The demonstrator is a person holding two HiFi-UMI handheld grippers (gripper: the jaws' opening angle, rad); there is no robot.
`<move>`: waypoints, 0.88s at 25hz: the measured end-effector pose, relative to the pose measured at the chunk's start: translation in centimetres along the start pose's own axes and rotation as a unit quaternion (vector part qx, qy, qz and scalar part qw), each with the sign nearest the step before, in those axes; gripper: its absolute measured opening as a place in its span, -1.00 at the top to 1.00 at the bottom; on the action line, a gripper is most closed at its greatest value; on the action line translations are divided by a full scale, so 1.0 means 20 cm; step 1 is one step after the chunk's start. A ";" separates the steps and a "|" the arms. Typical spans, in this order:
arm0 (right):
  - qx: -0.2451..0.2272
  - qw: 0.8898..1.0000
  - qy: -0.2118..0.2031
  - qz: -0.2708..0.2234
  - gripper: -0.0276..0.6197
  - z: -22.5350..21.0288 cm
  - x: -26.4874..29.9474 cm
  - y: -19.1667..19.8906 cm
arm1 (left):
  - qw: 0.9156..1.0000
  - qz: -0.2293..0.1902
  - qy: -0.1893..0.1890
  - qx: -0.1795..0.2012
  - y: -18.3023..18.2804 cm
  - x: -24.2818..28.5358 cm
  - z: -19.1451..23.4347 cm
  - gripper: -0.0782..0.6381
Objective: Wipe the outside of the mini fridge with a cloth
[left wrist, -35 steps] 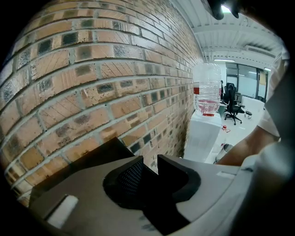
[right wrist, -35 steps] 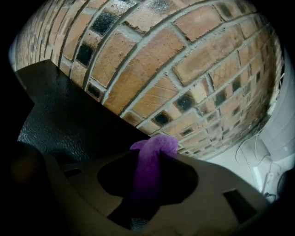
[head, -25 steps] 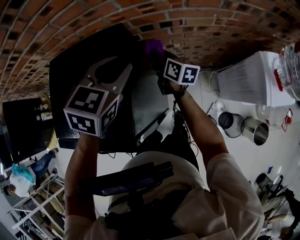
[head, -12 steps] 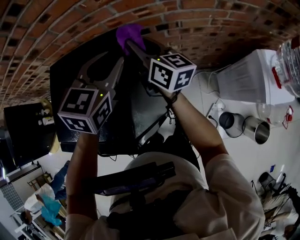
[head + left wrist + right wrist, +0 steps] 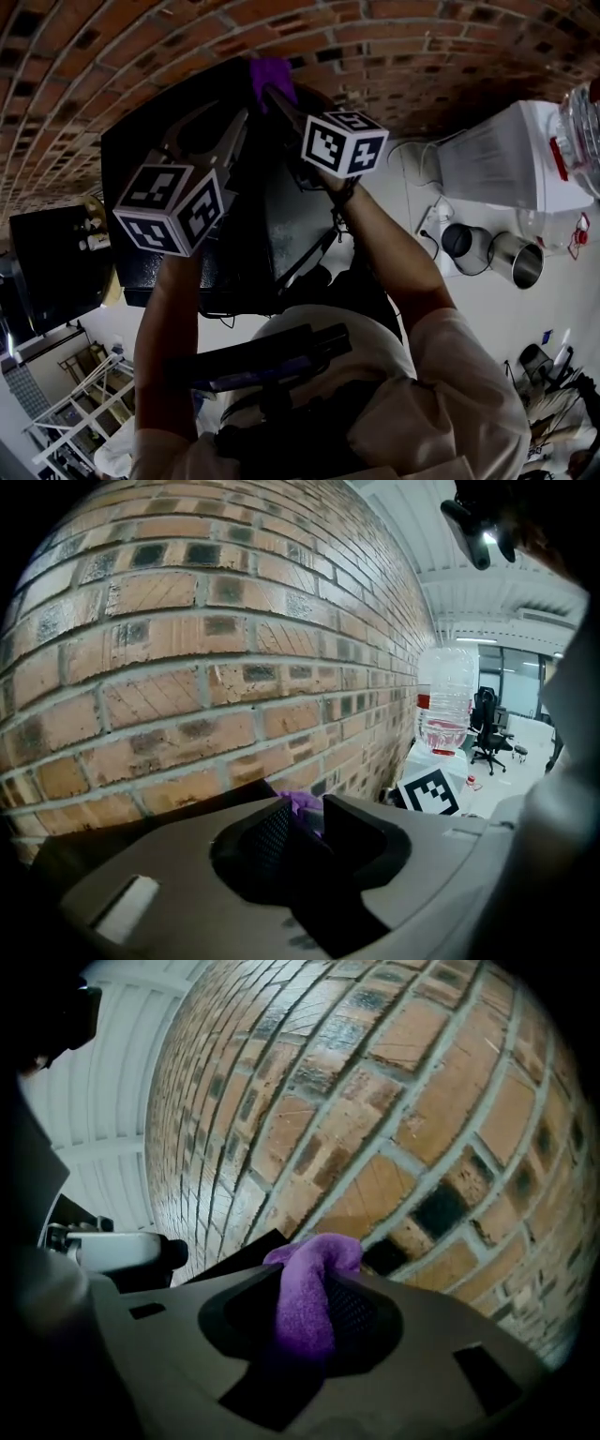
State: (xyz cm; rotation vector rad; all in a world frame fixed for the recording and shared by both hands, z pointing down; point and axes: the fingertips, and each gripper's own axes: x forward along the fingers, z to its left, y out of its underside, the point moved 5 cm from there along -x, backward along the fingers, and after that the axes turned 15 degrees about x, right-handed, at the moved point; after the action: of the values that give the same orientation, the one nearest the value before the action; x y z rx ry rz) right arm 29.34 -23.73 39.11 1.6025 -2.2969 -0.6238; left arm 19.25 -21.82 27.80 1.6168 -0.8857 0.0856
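Right gripper (image 5: 314, 1288) first: its jaws are clamped on the purple cloth (image 5: 323, 1252). The cloth is bunched up between the pads, with a floppy end sticking out past the tips. From the head view, the right gripper reaches up and away from us over the black mini fridge (image 5: 141, 122). That puts the cloth right at the fridge's far top edge, just in front of the brick wall (image 5: 394, 37). We honestly can't tell if the cloth is touching the fridge or just hanging over it.

The left gripper (image 5: 302, 819) has nothing in it. Its jaws are partly apart and have just closed in a little, with no object between the pads. The bit of purple in that gap is the cloth farther off. The left gripper sits over the fridge's top, beside the right one and a bit nearer to us, angled down some.

Further out, a white water dispenser (image 5: 506, 155) stands to the right of the fridge, with a big clear water bottle (image 5: 448, 700) on it. Two round metal containers (image 5: 459, 241) sit on the floor just beside the dispenser. Off to the left is another black cabinet (image 5: 52, 258), lower than the fridge.
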 end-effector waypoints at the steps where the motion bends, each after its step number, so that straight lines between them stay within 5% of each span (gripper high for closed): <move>1: 0.006 1.000 0.004 0.001 0.49 -0.03 0.00 0.01 | 1.000 0.003 0.001 0.003 0.00 0.00 0.00 0.49; 13: 0.070 0.994 0.074 0.047 0.49 -0.42 -0.01 0.25 | 1.000 0.023 0.002 0.016 0.00 0.02 -0.01 0.48; 22: 0.073 0.984 0.138 0.090 0.49 -0.73 -0.02 0.44 | 0.999 0.031 0.001 0.020 0.00 0.02 -0.02 0.49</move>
State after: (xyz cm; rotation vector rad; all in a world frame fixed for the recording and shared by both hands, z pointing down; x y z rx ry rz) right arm 28.85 -23.52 56.17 1.4156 -2.2852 -0.1810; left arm 19.65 -21.67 28.12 1.6270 -0.9384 0.1487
